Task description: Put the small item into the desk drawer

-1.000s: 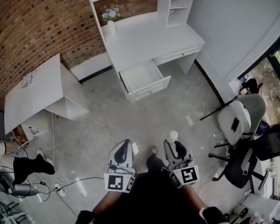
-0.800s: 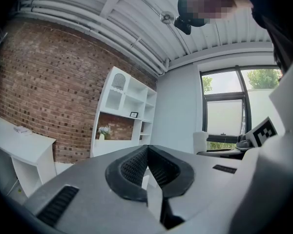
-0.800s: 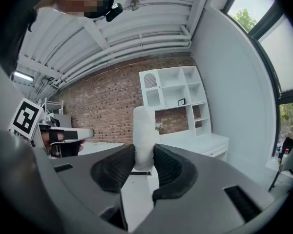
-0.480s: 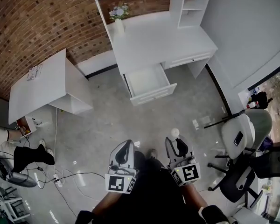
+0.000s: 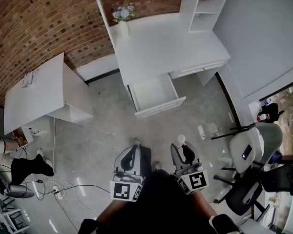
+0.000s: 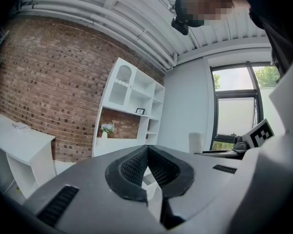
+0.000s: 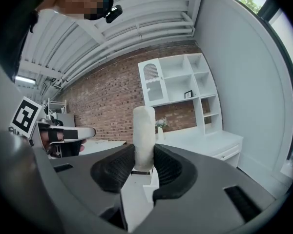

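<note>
My right gripper [image 5: 183, 151] [image 7: 142, 165] is shut on a small white cylinder [image 7: 143, 136] [image 5: 180, 140] that stands upright between its pads. My left gripper [image 5: 130, 158] [image 6: 146, 167] is shut with nothing in it. Both are held over the concrete floor, well short of the white desk [image 5: 166, 43]. The desk's left drawer [image 5: 155, 94] is pulled out toward me and looks empty; a second drawer [image 5: 198, 68] to its right is closed.
A white side table [image 5: 36, 94] stands at the left by the brick wall. A vase of flowers [image 5: 122, 24] sits on the desk. Office chairs [image 5: 251, 155] are at the right. Cables and a power strip [image 5: 58, 191] lie on the floor at the lower left.
The view has moved closer to the desk; the open drawer now lies more directly ahead. Both grippers keep their pose, the right still shut on the cylinder.
</note>
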`<state>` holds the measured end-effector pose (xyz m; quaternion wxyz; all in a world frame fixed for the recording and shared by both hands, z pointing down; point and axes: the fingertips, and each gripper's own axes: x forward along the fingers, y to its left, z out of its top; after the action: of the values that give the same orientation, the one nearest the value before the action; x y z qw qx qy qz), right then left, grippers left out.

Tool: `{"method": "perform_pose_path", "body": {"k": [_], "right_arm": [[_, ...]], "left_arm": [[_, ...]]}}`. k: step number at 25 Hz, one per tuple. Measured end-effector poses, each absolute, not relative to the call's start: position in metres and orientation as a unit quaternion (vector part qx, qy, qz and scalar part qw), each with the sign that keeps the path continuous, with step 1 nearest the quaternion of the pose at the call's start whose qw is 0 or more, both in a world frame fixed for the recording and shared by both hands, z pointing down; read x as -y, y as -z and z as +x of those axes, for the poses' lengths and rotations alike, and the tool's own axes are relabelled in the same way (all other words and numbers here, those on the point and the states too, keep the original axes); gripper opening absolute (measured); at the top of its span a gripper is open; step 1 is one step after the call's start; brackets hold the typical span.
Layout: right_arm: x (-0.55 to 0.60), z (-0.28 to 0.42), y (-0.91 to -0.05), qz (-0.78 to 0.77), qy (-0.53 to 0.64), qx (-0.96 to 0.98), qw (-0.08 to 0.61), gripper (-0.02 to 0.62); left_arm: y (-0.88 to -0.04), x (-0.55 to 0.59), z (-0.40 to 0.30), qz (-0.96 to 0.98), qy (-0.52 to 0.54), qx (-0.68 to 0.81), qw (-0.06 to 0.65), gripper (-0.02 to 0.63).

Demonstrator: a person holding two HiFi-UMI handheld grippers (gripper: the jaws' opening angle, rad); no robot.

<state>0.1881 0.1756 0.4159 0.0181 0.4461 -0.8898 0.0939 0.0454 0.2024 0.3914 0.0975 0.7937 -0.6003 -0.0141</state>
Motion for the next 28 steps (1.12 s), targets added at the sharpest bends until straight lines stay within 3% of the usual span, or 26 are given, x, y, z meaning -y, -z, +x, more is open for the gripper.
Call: {"method": "perform_pose_path", "body": {"k": [11, 17, 28], "right_arm": [[-0.063, 0.135, -0.404, 0.445, -0.083, 0.891, 0.04, 0.138], [-0.019, 0.109, -0.391, 0.438, -0.072, 0.896, 0.02, 0.138], [0.036, 0.083, -0.401, 0.415, -0.075, 0.905, 0.06, 0.137]], "left_arm": [[-0.383, -0.089, -0.009, 0.798, 0.031, 0.595, 0.09, 0.023], [-0.39, -0.053, -0.039, 0.795, 0.025, 0.599, 0.09, 0.023], [-0.394, -0.025, -0.075, 0.759, 0.047, 0.639, 0.117, 0.023]]}}
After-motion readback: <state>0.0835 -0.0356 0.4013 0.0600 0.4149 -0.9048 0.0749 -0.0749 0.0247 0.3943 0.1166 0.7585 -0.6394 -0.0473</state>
